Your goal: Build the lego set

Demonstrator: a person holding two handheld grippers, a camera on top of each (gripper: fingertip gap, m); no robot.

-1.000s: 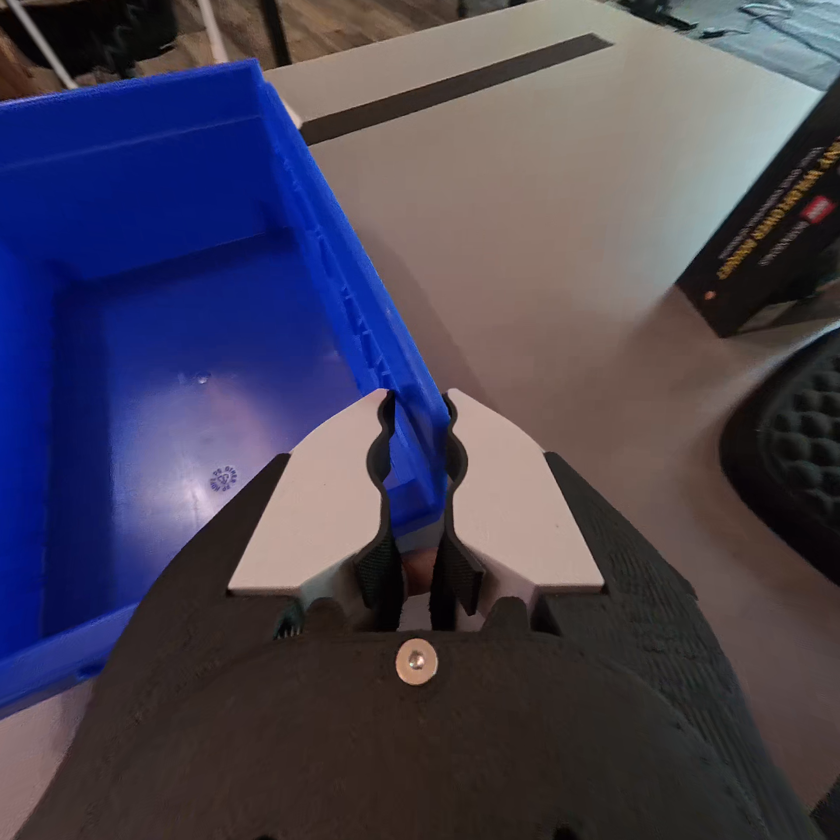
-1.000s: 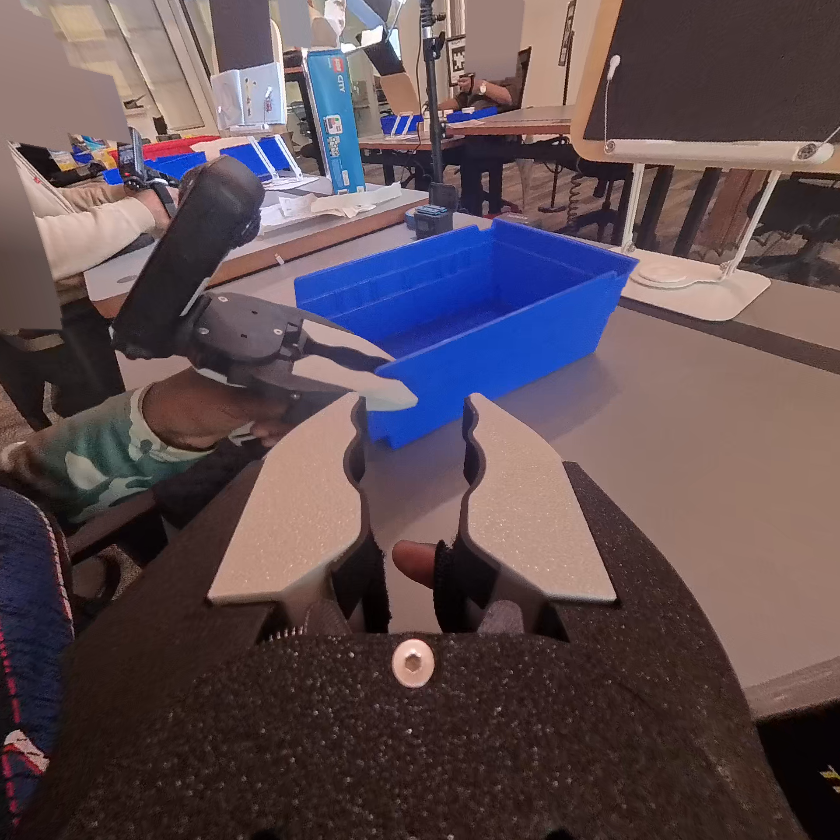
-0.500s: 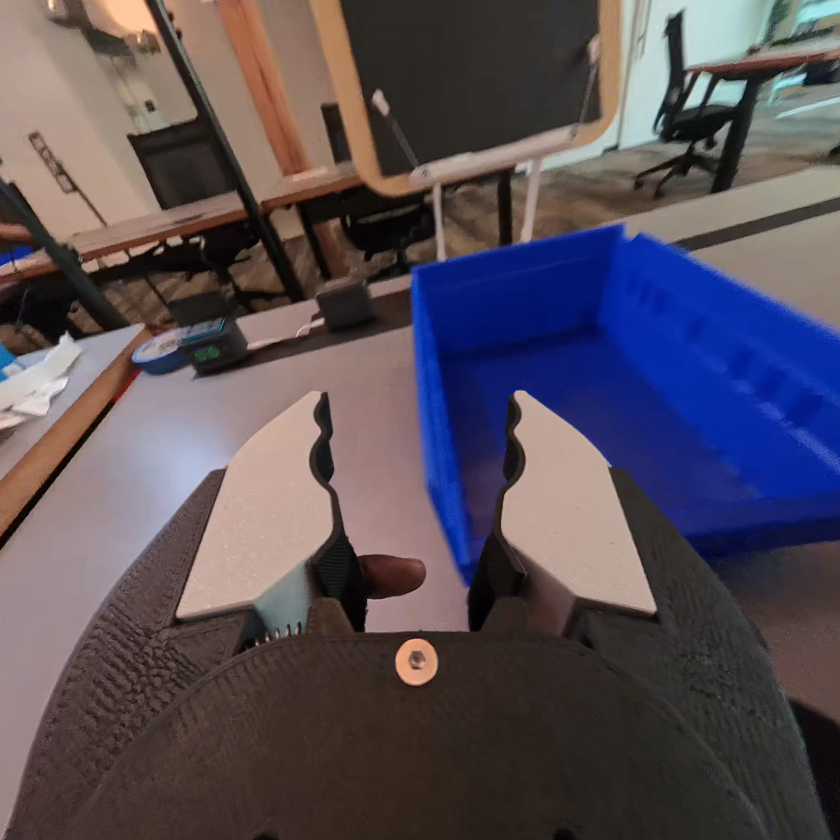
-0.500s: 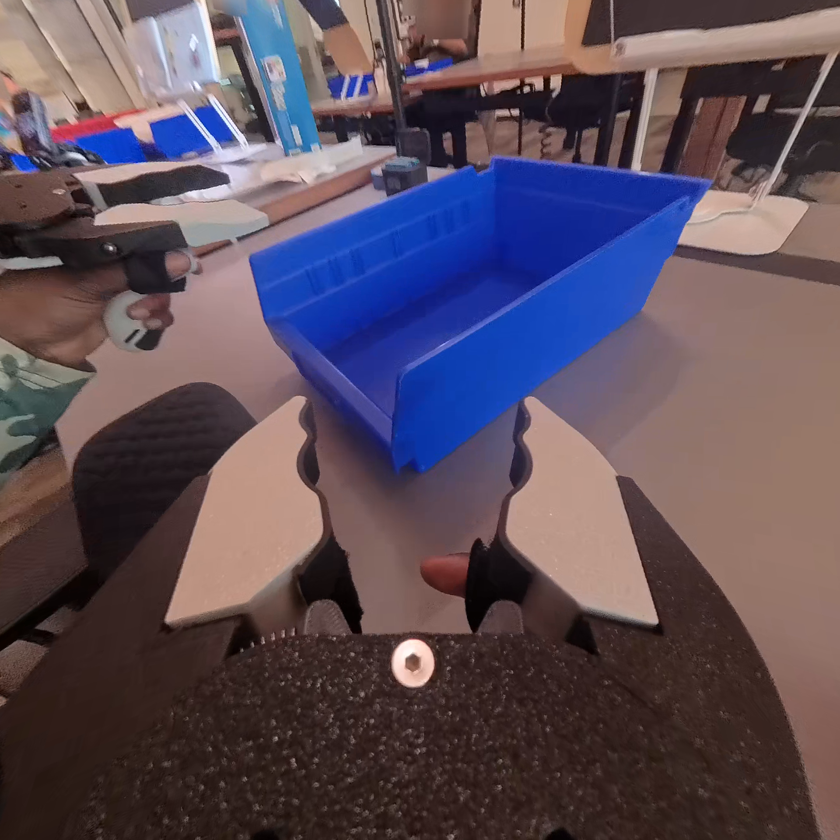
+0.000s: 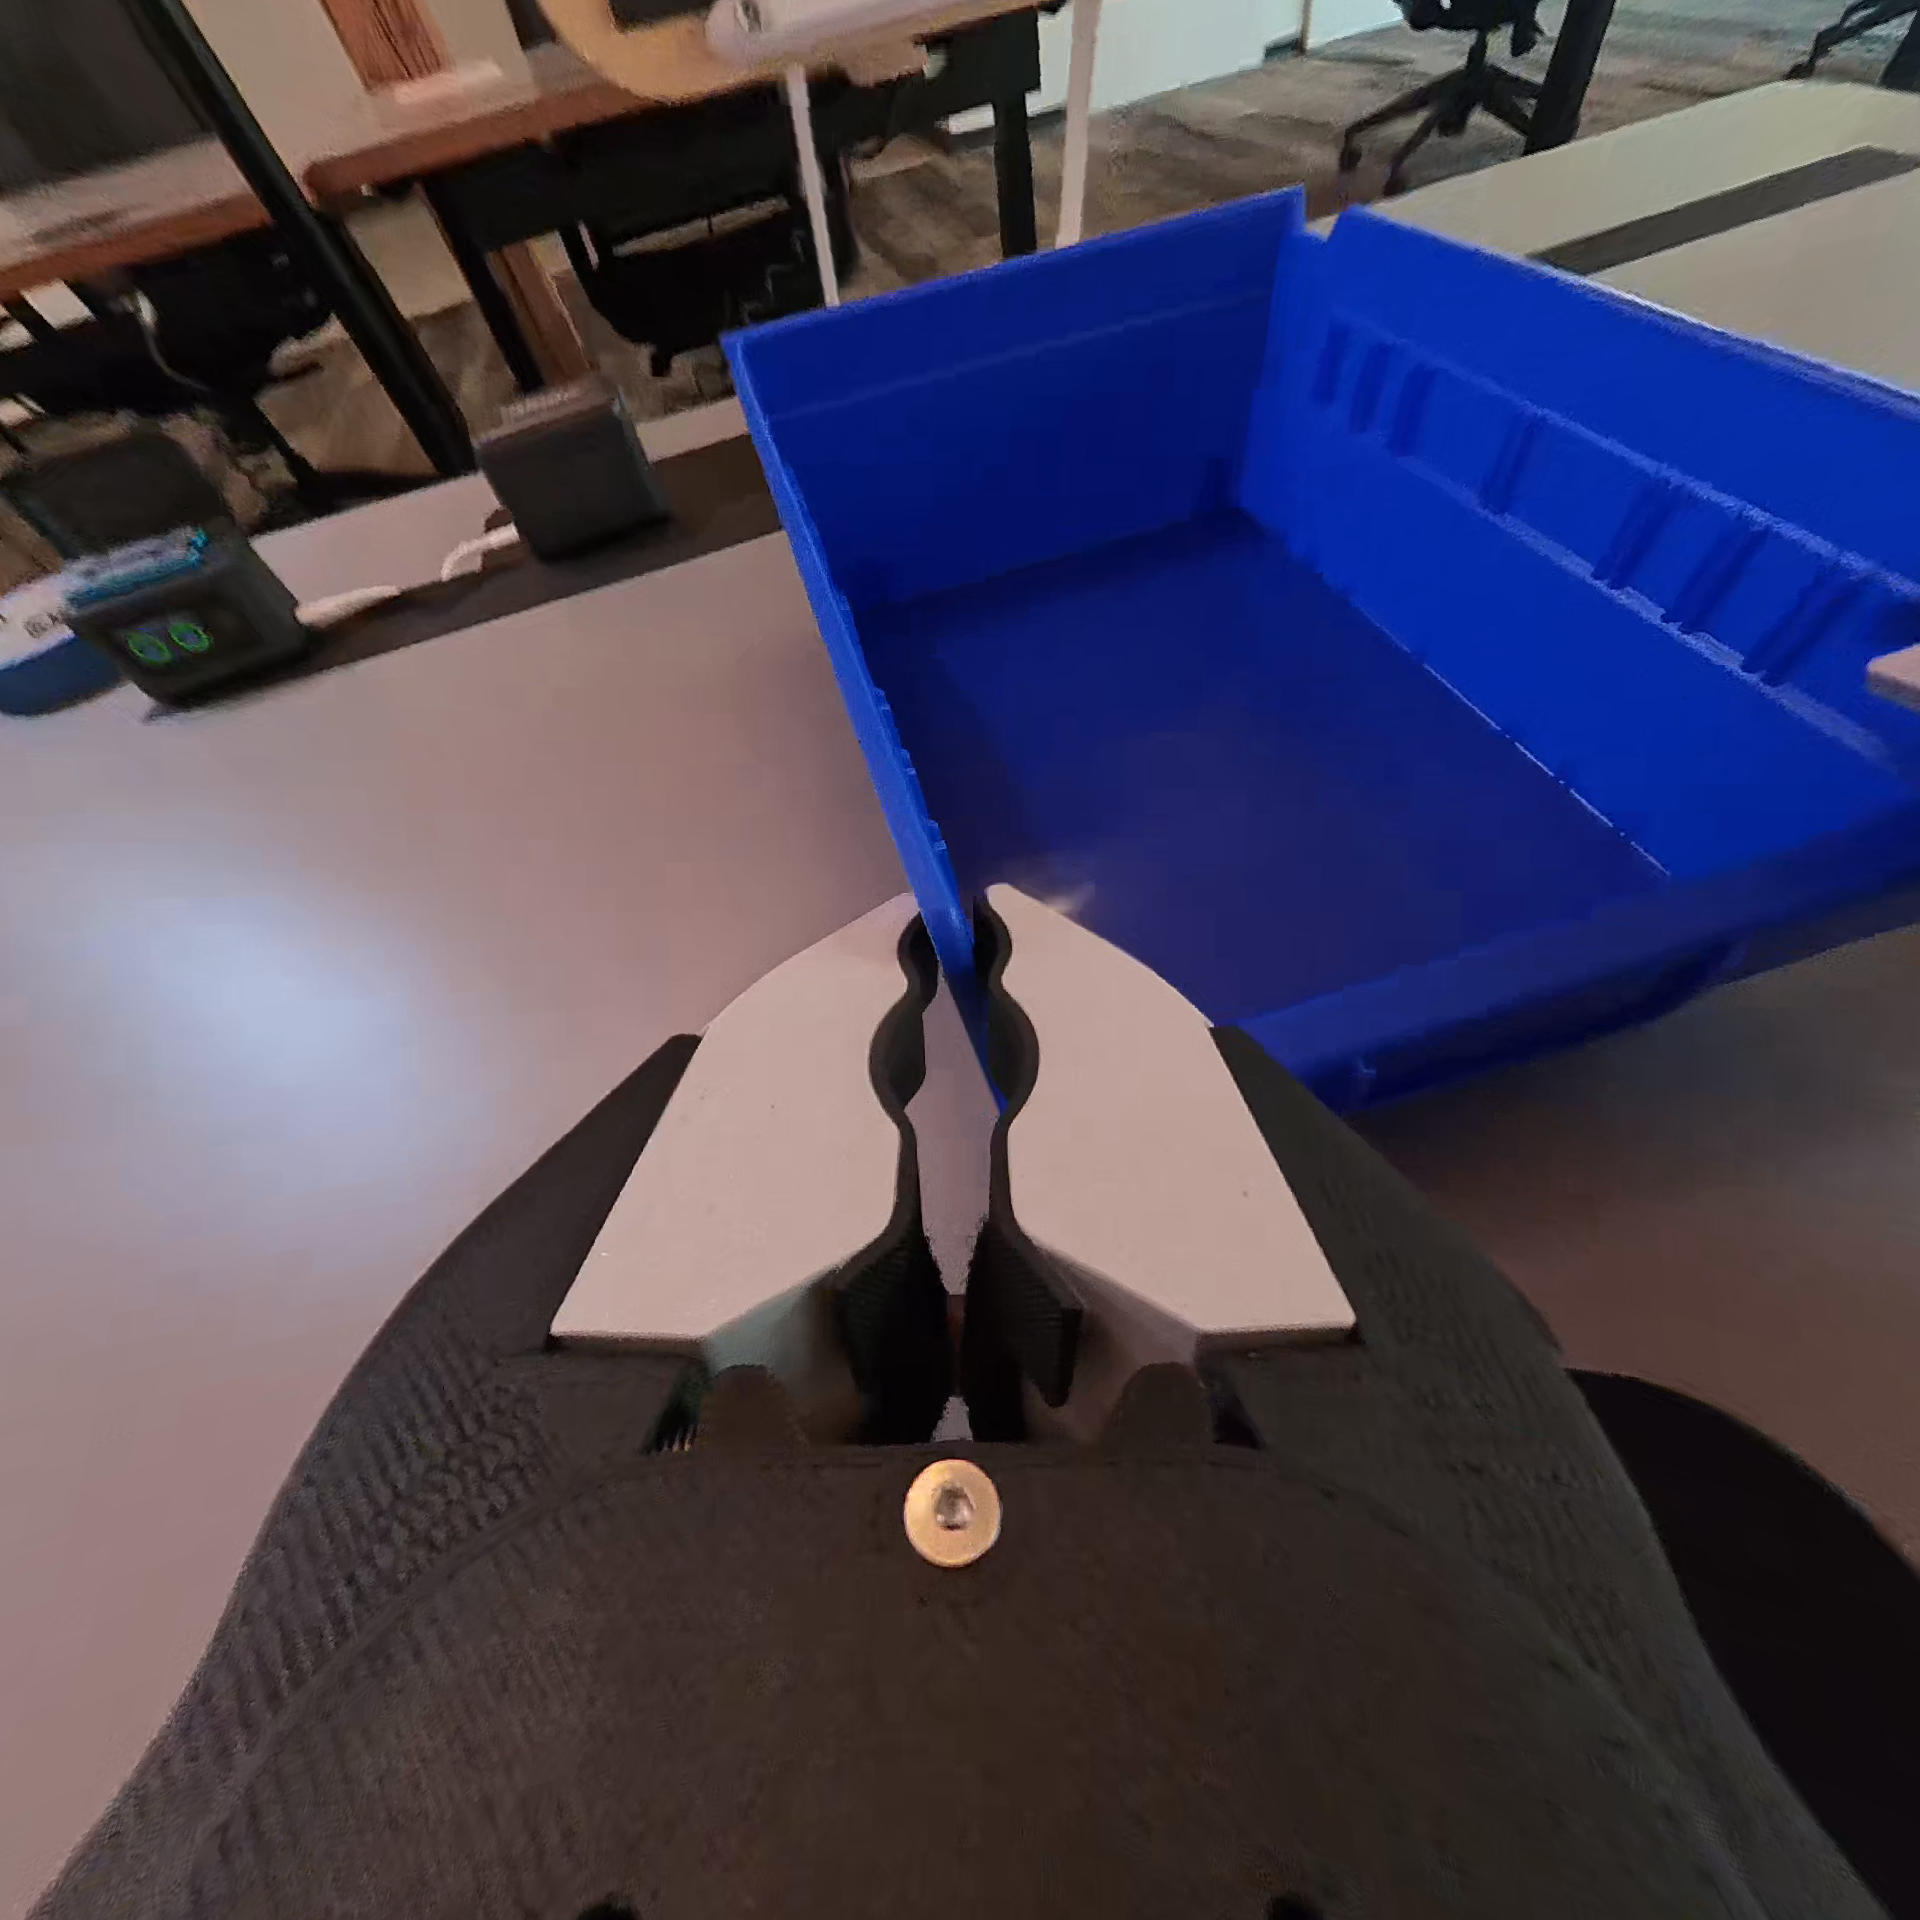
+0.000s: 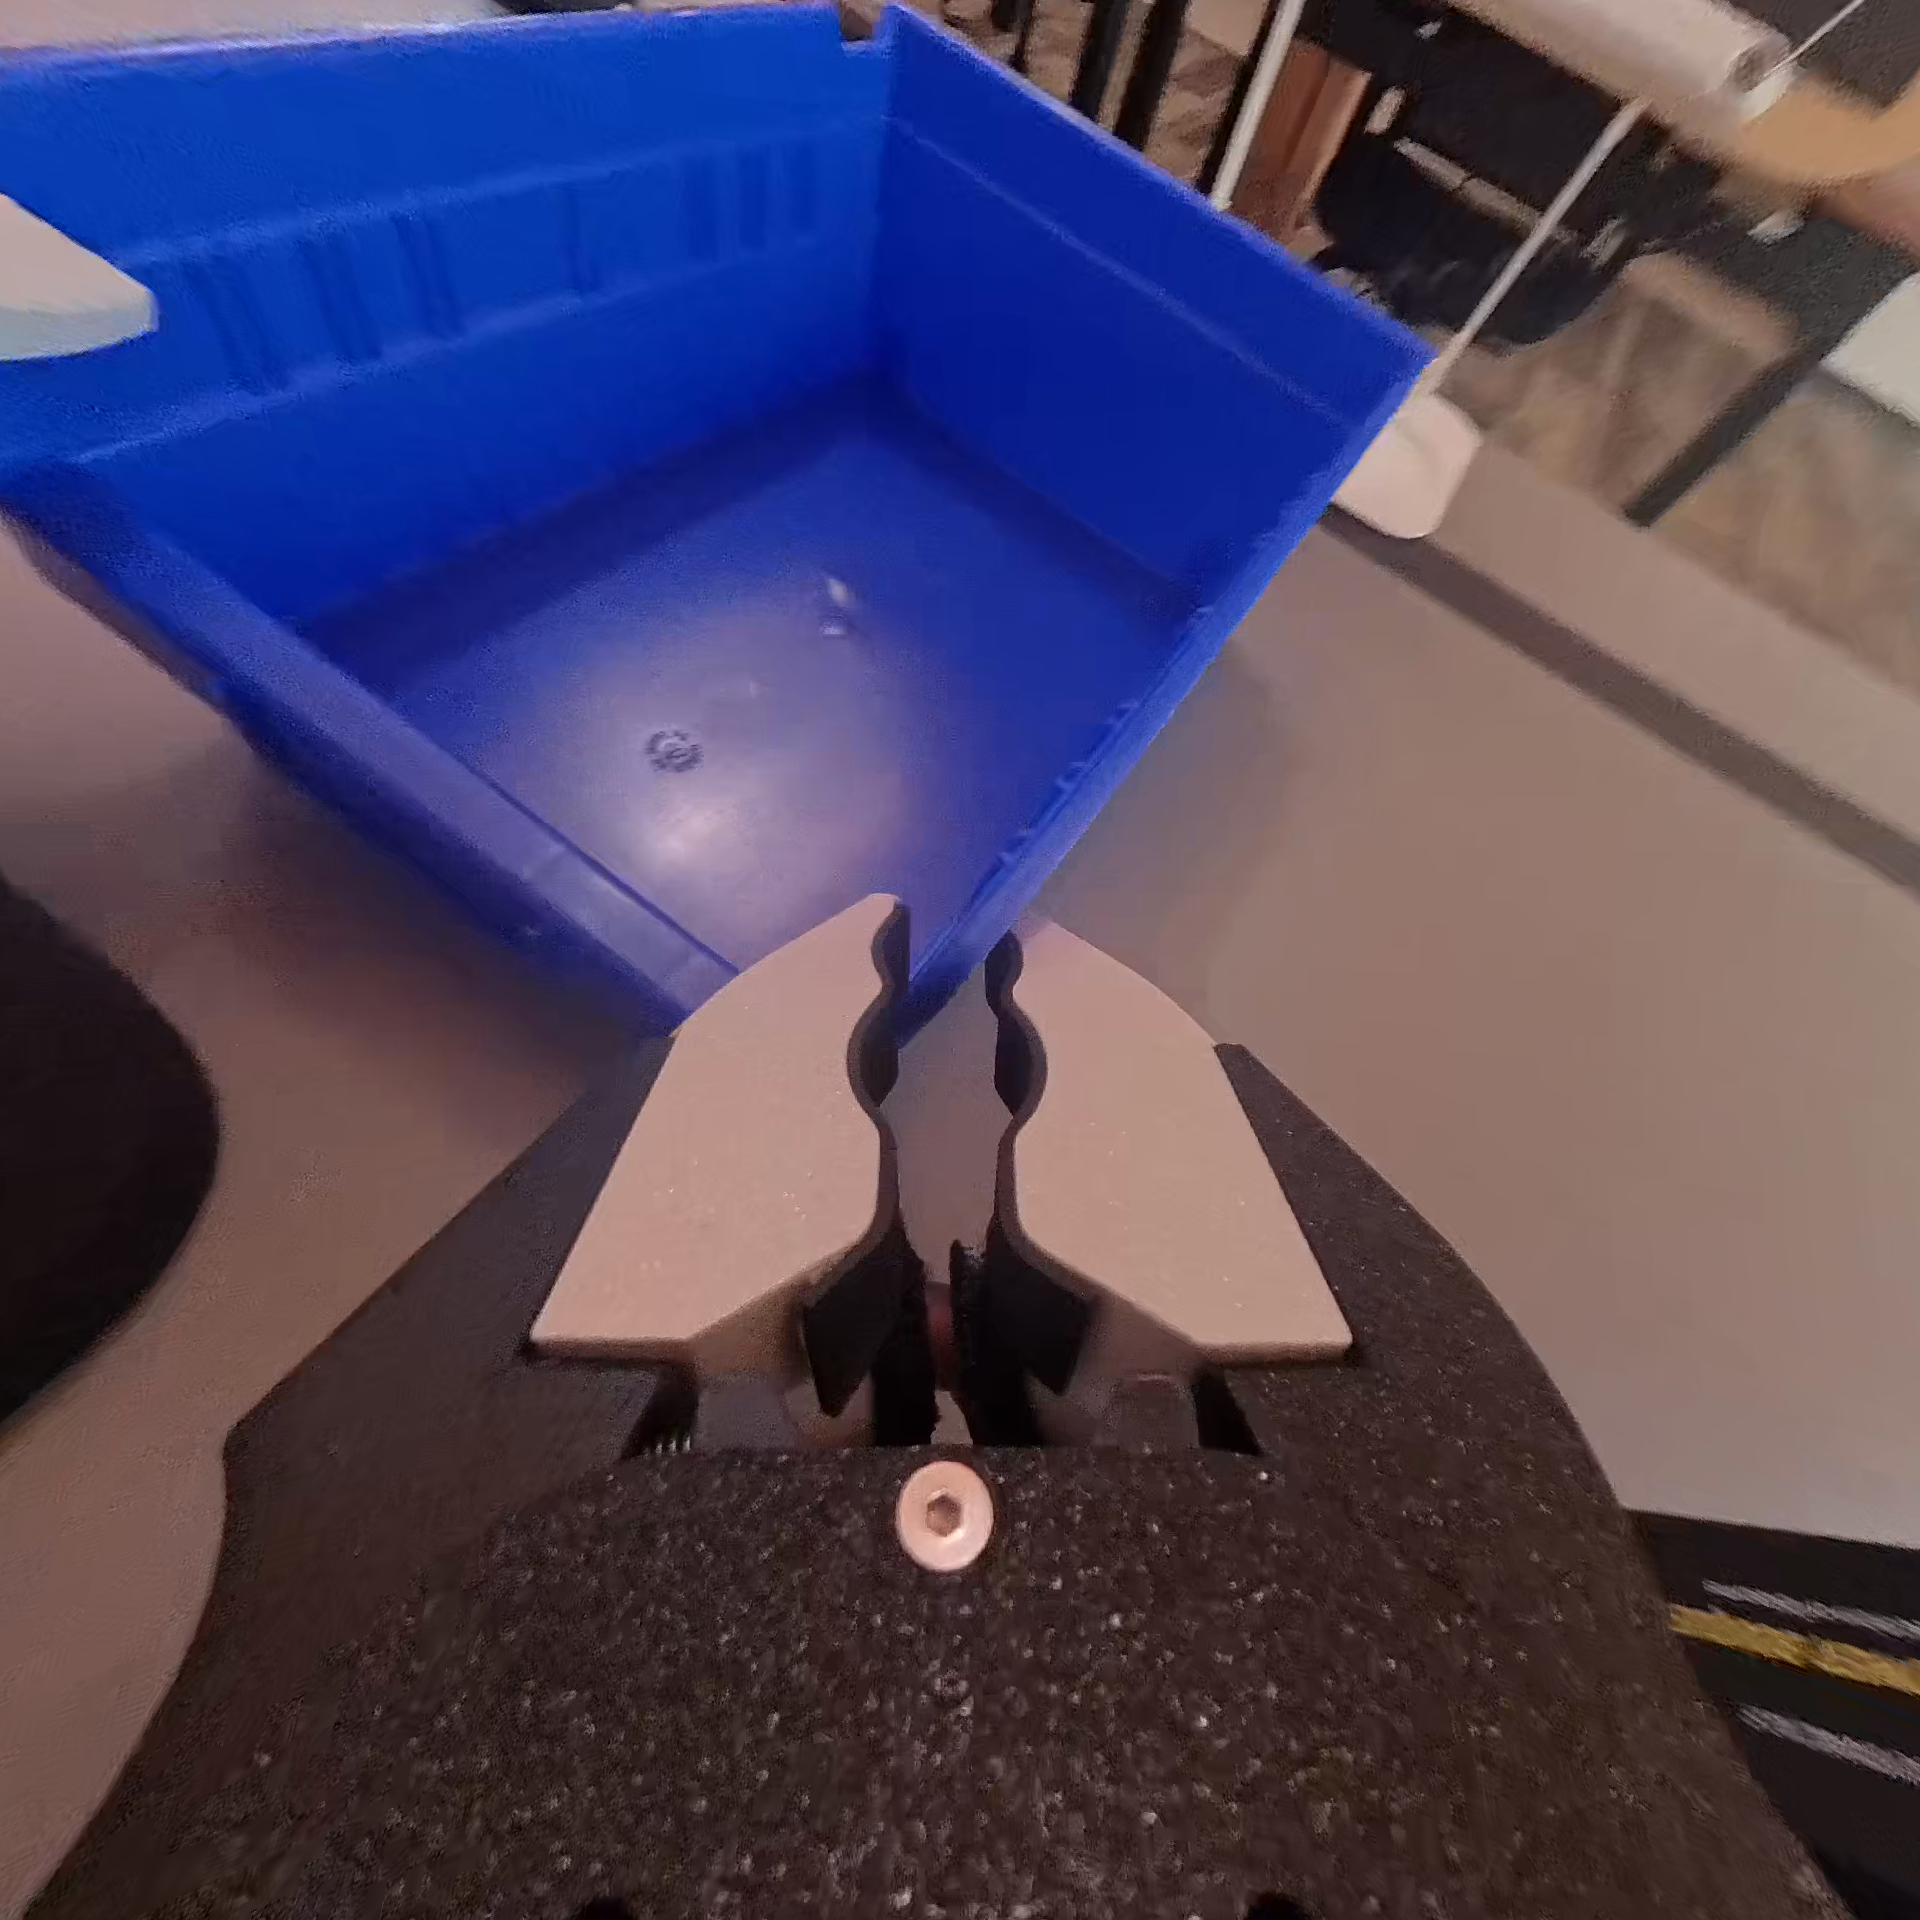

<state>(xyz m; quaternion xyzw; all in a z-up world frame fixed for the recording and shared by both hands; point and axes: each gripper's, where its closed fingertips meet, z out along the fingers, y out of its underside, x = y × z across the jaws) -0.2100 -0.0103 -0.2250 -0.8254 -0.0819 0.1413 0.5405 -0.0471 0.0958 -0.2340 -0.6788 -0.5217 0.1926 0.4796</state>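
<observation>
Left tool (image 5: 961, 914) clamped on the left side wall of the blue bin (image 5: 1299, 727), at its near end: one finger (image 5: 800, 1101) outside the wall, the other inside, wall edge pinched between the tips. Right tool (image 6: 945, 935) nearly together astride the right side wall of the same bin (image 6: 727, 623) at the near corner, left finger (image 6: 758, 1122) inside, right one outside; hard to tell whether the pads actually press the wall, a narrow gap still showing on the right. Bin resting on the grey table (image 5: 364, 935), low front lip toward the tools, tall walls behind, floor bare and glossy. Tip of the opposite tool peeking in at each view's edge, cut off by the frame. Lower half of both views filled by the black tool bodies, hiding the table edge. No lego pieces visible in either view. Farther off, on the table left of the bin, two small dark boxes (image 5: 571, 478) with a white cable, blurred. Beyond, desks and office chairs (image 5: 1475, 62), smeared by motion, detail lost.
</observation>
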